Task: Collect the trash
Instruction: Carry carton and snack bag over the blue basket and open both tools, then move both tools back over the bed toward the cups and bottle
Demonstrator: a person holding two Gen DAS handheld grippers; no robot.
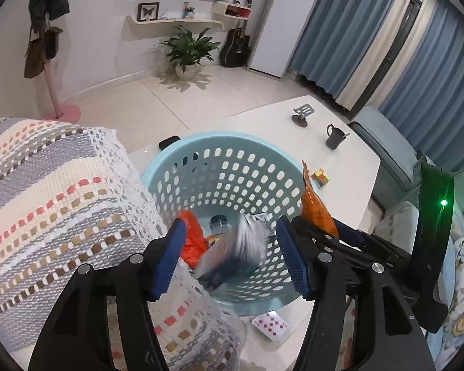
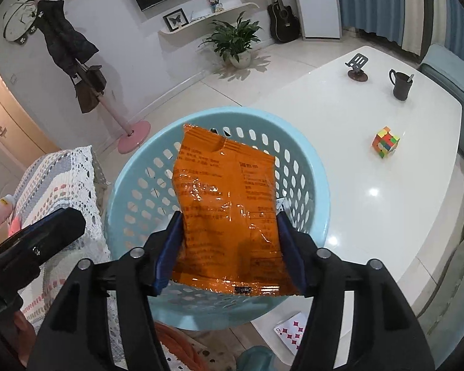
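A light blue perforated basket stands at the table's near end. In it lie an orange wrapper, a clear bottle with a dark cap and a blurred silvery packet, seemingly falling. My left gripper is open and empty above the basket's mouth. My right gripper holds its jaws wide with an orange snack bag between the pads, over the basket; whether the pads press it I cannot tell. The bag also shows in the left wrist view.
A white table holds a Rubik's cube, a dark mug, a phone stand and a playing card. A striped crocheted cover lies left of the basket. A coat stand and a potted plant stand beyond.
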